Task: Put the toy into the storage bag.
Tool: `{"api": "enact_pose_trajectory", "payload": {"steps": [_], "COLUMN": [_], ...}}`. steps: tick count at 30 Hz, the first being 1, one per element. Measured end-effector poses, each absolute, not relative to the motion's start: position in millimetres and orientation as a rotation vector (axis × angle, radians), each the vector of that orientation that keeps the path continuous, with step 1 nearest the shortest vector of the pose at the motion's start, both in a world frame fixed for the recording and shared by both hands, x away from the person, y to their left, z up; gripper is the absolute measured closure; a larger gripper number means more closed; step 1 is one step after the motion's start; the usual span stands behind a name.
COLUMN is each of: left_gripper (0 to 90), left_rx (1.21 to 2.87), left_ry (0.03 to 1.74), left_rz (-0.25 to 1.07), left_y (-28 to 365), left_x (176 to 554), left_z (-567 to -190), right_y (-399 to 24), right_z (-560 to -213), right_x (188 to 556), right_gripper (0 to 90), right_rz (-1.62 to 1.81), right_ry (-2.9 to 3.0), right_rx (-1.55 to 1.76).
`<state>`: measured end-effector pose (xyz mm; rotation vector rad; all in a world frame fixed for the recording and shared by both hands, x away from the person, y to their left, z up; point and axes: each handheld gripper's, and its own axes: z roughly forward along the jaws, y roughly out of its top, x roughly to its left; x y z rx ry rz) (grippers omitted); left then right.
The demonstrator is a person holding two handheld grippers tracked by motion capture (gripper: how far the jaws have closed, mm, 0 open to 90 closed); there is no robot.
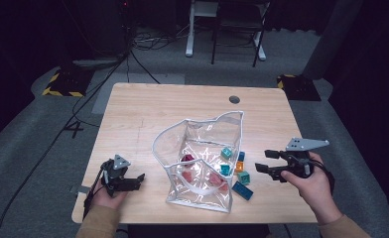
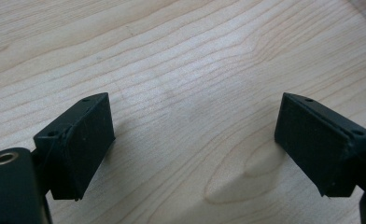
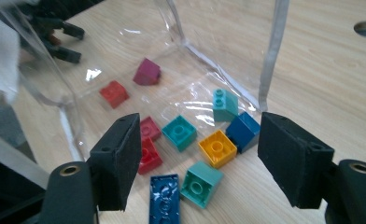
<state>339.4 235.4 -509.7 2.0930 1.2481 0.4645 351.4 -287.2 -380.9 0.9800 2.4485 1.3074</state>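
Note:
A clear plastic bag (image 1: 197, 148) stands open in the middle of the wooden table (image 1: 133, 114). Red bricks (image 1: 217, 181) and a purple brick (image 3: 147, 72) lie inside it. Teal (image 3: 179, 132), orange (image 3: 217, 148) and blue bricks (image 3: 243, 131) are scattered at its right side, with a dark blue flat brick (image 3: 164, 198) nearest me. My right gripper (image 1: 263, 161) is open just right of these bricks, its jaws (image 3: 200, 123) framing them and holding nothing. My left gripper (image 1: 138, 179) is open and low over bare wood (image 2: 195, 107), left of the bag.
The table has a round cable hole (image 1: 234, 99) at the back right. Through the clear bag wall (image 3: 45, 79) the other gripper (image 3: 55, 37) shows faintly. Cables (image 1: 83, 99) and chair legs (image 1: 222, 44) occupy the dark floor beyond the table.

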Motion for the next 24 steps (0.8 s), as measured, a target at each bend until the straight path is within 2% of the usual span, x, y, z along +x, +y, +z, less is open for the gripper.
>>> {"api": "enact_pose_trajectory", "payload": {"steps": [24], "left_gripper": [12.1], "left_rx": [2.093], "left_ry": [1.248], "left_rz": [0.465], "left_y": [235.4], "left_x": [339.4], "left_z": [-509.7], "right_y": [-272.2], "right_z": [-461.6], "right_x": [370.9], "right_gripper": [31.3], "right_rz": [1.181], "right_ry": [2.473], "right_rx": [1.053]}}
